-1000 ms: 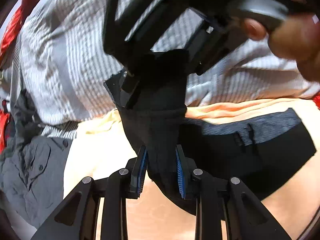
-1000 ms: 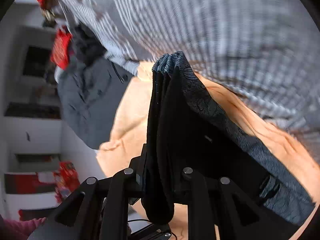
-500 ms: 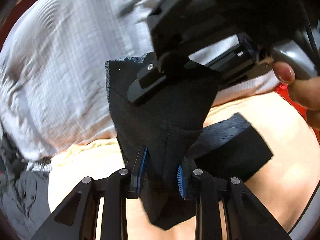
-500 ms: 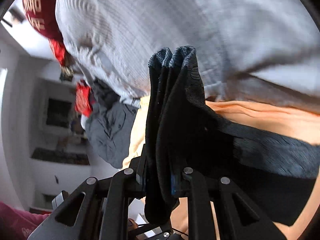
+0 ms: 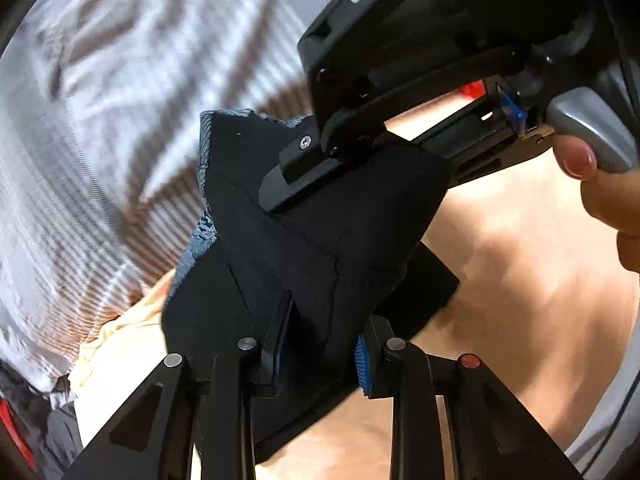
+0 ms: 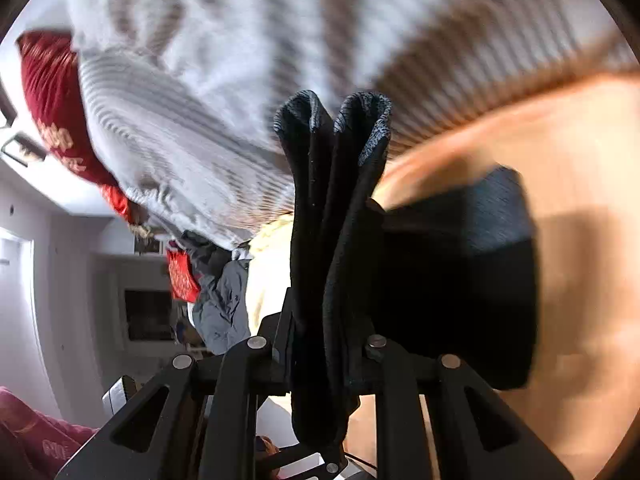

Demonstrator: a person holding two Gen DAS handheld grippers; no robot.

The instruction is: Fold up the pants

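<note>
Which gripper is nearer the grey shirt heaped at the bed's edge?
Hard to say; probably left. Both the left gripper and right gripper clamp the pants, away from the shirt.

white "D A" on right gripper (image 5: 280, 196) (partial)

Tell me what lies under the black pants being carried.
Under the black pants, held by the left gripper and right gripper, lies a peach sheet. A striped grey blanket sits behind. The sheet directly beneath the fabric is hidden.
</note>
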